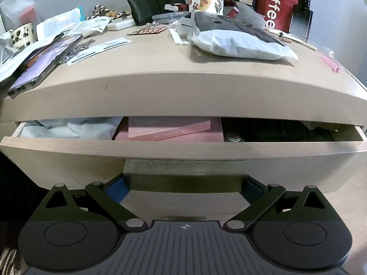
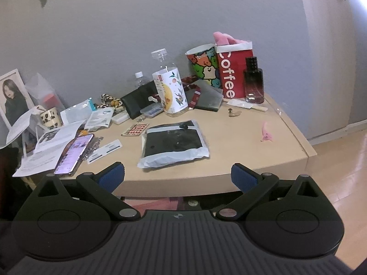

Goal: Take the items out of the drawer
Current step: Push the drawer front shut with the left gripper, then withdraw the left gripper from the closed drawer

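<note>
The drawer [image 1: 183,147] under the counter [image 1: 160,68] stands partly pulled out. The left tongs [image 1: 184,186] are clenched on its dark handle [image 1: 184,174], one blue pad [image 1: 117,189] pressed against each end. Inside, from left to right, lie a pale crumpled cloth [image 1: 75,129], a pink box [image 1: 169,129] with a second flat pink one tilted on top, and something dark (too shadowed to make out). The right tongs [image 2: 177,178] hover above the counter's front edge, spread wide and holding nothing. On the counter top sit a grey mailer bag [image 2: 174,143], a phone [image 2: 74,153] with its screen lit, a red coffee bag [image 2: 236,71], a clear bottle [image 2: 170,89] and loose papers [image 2: 45,146].
</note>
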